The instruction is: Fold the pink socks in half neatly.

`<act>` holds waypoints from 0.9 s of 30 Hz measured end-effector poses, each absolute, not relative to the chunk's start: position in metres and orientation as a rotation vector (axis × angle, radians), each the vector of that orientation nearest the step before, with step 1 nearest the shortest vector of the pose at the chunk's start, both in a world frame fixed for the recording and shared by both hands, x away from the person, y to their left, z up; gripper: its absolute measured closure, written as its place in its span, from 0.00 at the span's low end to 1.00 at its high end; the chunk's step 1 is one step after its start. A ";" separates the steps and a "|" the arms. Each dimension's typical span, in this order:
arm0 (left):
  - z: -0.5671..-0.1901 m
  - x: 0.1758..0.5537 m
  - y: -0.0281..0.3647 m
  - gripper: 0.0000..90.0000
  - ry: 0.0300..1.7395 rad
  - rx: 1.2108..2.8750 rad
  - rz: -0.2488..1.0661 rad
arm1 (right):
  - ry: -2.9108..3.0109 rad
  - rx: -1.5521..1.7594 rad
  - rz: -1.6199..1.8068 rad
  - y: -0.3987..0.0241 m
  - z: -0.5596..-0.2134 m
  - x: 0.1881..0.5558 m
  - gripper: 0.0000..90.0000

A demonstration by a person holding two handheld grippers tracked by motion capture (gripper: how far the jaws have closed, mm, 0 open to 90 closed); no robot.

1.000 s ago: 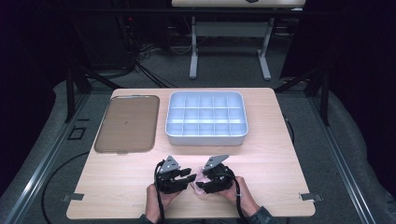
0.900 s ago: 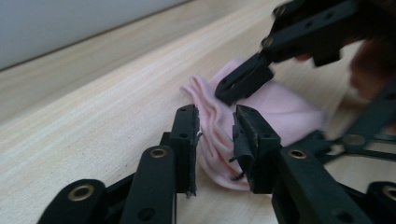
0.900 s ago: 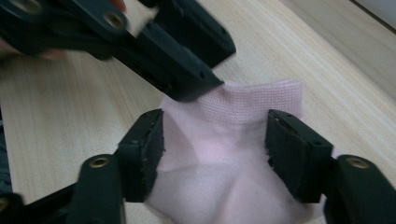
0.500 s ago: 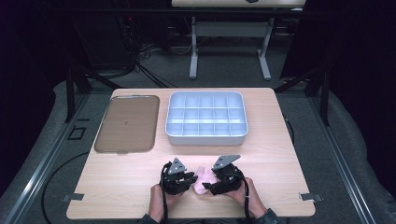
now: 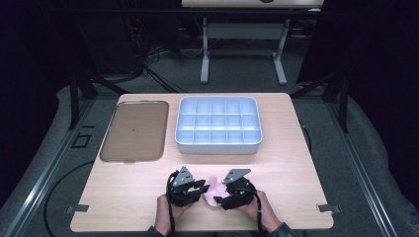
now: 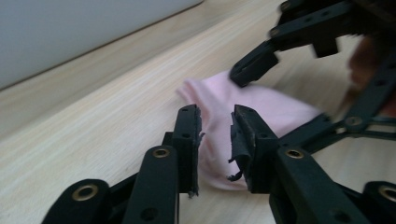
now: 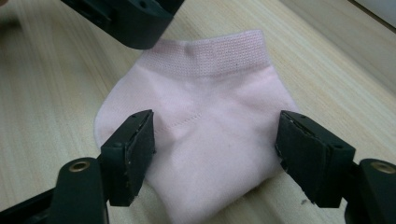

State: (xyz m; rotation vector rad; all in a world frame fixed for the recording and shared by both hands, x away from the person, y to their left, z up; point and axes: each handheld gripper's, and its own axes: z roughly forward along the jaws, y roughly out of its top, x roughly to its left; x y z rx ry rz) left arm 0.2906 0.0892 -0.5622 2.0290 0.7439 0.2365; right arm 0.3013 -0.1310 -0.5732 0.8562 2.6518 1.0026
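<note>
- A wooden table point(image 5: 296, 163) is seen from above, with a dark floor around it.
- A pale grey compartment tray point(image 5: 218, 124), divided into many cells, is placed at the far centre; no contents can be made out in it.
- A flat brown tray point(image 5: 133, 131) is laid just to its left.
- A pink sock point(image 7: 210, 121) is spread flat on the near edge of the table, between the two grippers, with its ribbed cuff turned away from the right one.
- The right gripper point(image 7: 215, 149) is held with its jaws spread wide, one on each side of the sock; nothing is pinched yet.
- The left gripper point(image 6: 215, 133) is kept with its jaws narrowly parted over the sock's edge; whether cloth is caught between them cannot be told.
- A likely fault: only the top layer could be nipped, or the thin cloth could slide on the smooth wood, if the wide jaws are closed too high.
</note>
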 end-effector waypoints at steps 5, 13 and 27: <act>-0.567 0.290 0.081 0.95 0.683 2.101 0.233 | 2.655 0.854 1.002 -0.131 -0.573 0.302 0.30; -0.583 0.294 0.082 1.00 0.709 2.122 0.228 | 2.650 0.843 1.050 -0.134 -0.575 0.302 0.30; -0.587 0.293 0.082 1.00 0.715 2.096 0.202 | 2.595 1.189 1.236 -0.172 -0.561 0.301 0.40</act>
